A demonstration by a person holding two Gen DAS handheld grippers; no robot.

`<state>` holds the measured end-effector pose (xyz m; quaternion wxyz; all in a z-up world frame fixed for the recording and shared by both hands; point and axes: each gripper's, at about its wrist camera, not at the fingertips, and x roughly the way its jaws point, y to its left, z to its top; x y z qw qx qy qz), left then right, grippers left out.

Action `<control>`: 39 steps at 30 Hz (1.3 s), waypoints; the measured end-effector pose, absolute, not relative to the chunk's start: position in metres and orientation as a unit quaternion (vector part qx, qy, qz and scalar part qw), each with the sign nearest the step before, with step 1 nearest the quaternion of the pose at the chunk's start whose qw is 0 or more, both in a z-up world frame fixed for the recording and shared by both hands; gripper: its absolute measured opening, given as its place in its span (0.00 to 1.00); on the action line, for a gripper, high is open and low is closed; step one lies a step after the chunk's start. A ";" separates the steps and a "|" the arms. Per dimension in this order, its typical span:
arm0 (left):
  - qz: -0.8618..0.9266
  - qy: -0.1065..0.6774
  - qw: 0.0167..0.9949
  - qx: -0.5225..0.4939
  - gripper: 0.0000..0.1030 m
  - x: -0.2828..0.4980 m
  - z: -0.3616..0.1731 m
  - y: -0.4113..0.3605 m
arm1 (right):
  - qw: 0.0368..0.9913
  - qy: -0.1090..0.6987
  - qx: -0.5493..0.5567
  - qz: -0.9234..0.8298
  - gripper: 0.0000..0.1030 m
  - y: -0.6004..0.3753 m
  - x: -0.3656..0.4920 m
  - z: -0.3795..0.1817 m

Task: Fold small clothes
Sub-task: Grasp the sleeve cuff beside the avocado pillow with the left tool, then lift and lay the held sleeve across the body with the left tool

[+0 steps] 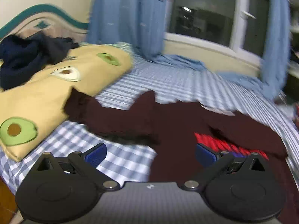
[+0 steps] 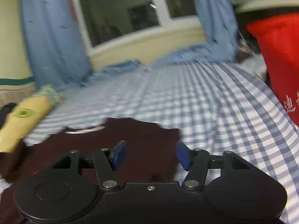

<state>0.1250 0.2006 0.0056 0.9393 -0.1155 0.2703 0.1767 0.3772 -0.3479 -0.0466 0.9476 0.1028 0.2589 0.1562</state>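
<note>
A dark maroon garment (image 1: 173,123) lies spread on the blue-and-white checked bed sheet (image 1: 168,82), with a red striped print (image 1: 229,145) showing at its right part. My left gripper (image 1: 151,154) is open and empty, hovering just above the garment's near edge. The garment also shows in the right wrist view (image 2: 138,140), with its white neck label (image 2: 84,130) at the far edge. My right gripper (image 2: 151,155) is open and empty, low over the garment's right portion beside the sheet (image 2: 214,112).
A yellow avocado-print pillow (image 1: 56,85) lies at the left with dark navy clothes (image 1: 28,56) piled on it. Blue curtains (image 1: 127,18) and a window (image 1: 201,15) stand behind the bed. A red bag (image 2: 280,61) stands at the right.
</note>
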 end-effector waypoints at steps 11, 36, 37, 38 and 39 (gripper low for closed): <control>0.228 0.302 0.888 -0.261 0.99 0.174 -0.096 0.378 | 0.967 0.158 0.053 0.192 0.65 -0.289 0.248 0.029; 0.235 0.157 0.886 -0.368 0.90 0.247 -0.155 0.487 | 0.968 0.132 0.014 0.211 0.71 -0.208 0.188 0.070; 0.241 0.151 0.882 -0.376 0.81 0.249 -0.158 0.490 | 0.969 0.133 0.009 0.209 0.72 -0.207 0.187 0.070; 0.248 0.149 0.877 -0.384 0.72 0.251 -0.161 0.493 | 0.969 0.135 0.004 0.207 0.72 -0.207 0.186 0.070; 0.251 0.147 0.873 -0.391 0.71 0.252 -0.164 0.496 | 0.969 0.138 0.003 0.204 0.73 -0.207 0.186 0.069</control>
